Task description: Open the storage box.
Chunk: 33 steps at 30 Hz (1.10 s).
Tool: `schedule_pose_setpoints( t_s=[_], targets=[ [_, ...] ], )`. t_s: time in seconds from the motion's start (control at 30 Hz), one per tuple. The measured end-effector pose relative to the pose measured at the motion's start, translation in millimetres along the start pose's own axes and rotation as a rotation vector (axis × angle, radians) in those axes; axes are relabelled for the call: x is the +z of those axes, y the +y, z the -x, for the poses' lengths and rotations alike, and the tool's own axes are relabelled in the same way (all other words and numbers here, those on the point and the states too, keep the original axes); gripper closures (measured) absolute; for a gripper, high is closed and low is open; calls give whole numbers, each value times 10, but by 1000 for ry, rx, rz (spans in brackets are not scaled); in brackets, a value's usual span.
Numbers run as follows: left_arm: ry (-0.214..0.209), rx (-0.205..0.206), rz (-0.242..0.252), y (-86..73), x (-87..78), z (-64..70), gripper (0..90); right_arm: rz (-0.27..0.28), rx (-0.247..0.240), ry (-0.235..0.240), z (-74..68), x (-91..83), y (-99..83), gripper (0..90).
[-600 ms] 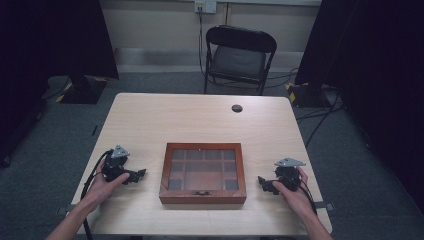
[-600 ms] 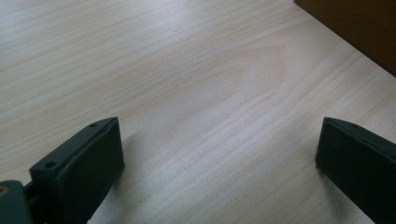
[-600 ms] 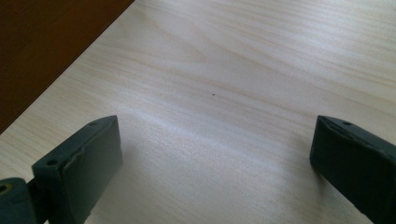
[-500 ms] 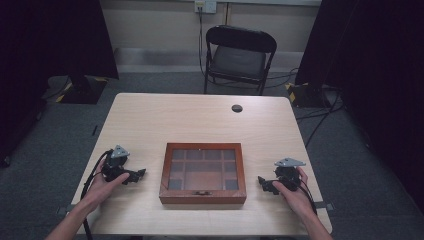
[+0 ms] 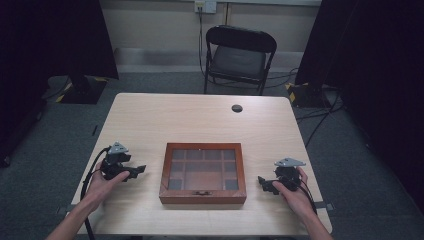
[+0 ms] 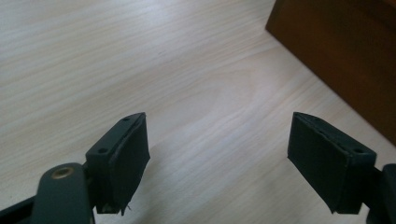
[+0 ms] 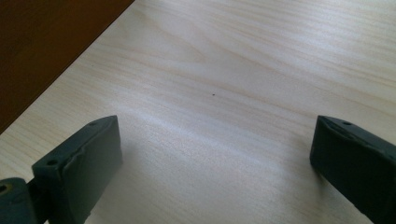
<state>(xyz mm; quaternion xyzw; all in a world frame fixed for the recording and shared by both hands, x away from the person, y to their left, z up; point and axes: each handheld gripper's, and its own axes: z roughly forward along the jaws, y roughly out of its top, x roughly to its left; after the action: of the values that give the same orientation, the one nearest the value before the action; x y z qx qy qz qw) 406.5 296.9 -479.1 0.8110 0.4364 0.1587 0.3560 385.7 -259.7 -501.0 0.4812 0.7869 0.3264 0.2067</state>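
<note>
Jaws of left gripper (image 5: 139, 170) spread wide over bare table (image 5: 200, 115), clamping nothing. Jaws of right gripper (image 5: 261, 182) likewise parted, empty. Between both grippers, just beside each: wooden box (image 5: 202, 173), glass lid down, apart from either.
</note>
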Motion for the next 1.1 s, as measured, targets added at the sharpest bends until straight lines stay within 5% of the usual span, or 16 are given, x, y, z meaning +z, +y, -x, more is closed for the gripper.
schedule_pose_setpoints(
  t_s=[0.33,1.1],
  targets=[
    [-72,-20,51,96,-99,109,255,-4,2,0,1,1,3,9],
    [-234,67,85,401,-158,606,272,-7,1,-2,11,13,8,0]
  ],
)
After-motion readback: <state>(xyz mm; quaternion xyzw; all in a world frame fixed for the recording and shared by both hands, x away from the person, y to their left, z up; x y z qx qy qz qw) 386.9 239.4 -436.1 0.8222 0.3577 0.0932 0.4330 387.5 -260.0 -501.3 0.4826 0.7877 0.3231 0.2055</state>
